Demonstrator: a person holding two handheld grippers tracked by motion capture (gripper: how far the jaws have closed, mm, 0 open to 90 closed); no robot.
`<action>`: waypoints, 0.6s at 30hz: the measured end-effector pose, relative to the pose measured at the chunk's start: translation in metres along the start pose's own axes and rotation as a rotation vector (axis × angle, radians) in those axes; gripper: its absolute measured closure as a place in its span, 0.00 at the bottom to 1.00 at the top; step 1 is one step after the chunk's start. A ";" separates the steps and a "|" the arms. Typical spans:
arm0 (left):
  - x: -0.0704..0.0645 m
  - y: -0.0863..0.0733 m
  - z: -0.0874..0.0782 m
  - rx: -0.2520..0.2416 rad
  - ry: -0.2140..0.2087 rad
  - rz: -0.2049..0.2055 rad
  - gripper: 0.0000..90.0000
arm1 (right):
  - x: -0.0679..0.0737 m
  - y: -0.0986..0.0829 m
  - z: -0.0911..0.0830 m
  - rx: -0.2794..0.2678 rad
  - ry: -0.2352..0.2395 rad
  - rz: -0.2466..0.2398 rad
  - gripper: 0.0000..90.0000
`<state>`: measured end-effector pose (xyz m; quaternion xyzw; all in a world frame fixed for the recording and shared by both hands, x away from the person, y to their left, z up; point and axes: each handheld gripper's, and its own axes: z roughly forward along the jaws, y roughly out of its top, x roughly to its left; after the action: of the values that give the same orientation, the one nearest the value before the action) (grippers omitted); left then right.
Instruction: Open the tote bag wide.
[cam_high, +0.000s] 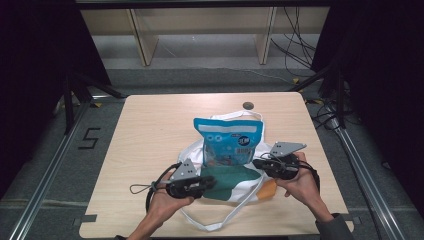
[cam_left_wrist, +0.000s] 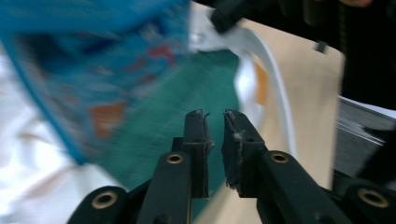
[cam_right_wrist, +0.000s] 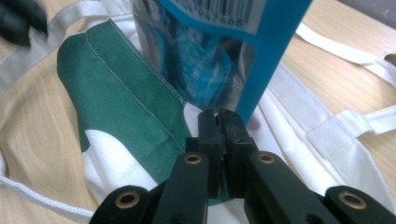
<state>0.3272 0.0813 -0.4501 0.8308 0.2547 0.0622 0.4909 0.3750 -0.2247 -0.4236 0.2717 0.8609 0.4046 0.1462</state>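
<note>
Blue snack packet (cam_high: 229, 142) standing upright in the mouth of a white-and-green tote bag (cam_high: 196, 151), itself lying flat near the middle of the table (cam_high: 150, 125), with a loose strap (cam_high: 220, 223) trailing toward the near edge. Left gripper (cam_high: 212, 182) resting at the green panel on the near side of the mouth, right gripper (cam_high: 256, 163) at the packet's lower right corner. Judged to be the step of seating the packet inside the bag. To do it well: lift the upper layer of cloth alone with the left tongs, keep the mouth wide, then ease the packet downward by its bottom edge rather than its crinkling face — no tugging on the strap. From the left gripper view, though blurred: left gripper (cam_left_wrist: 215, 114) with tongs a narrow gap apart, nothing between them, poised over the green cloth (cam_left_wrist: 205, 74) beside the packet (cam_left_wrist: 93, 70). From the right gripper view: right gripper (cam_right_wrist: 218, 114) with tongs pressed together just where the packet (cam_right_wrist: 210, 60) meets the cloth (cam_right_wrist: 126, 93) — impossible to tell whether a fold is nipped between them. From the high view alone: the packet's full upright stance and the lie of the whole bag.
</note>
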 end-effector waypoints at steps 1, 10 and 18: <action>0.003 -0.004 0.007 0.020 -0.002 0.016 0.89 | 0.000 0.002 -0.002 -0.016 0.002 -0.022 0.99; 0.021 -0.026 0.056 0.080 0.104 -0.105 0.96 | 0.016 0.013 -0.023 -0.070 0.076 -0.057 0.99; 0.022 -0.029 0.062 0.086 0.132 -0.131 0.96 | 0.044 -0.027 0.007 0.110 0.209 -0.041 0.99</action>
<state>0.3570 0.0547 -0.5096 0.8267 0.3426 0.0735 0.4402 0.3330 -0.2083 -0.4505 0.2181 0.8976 0.3799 0.0490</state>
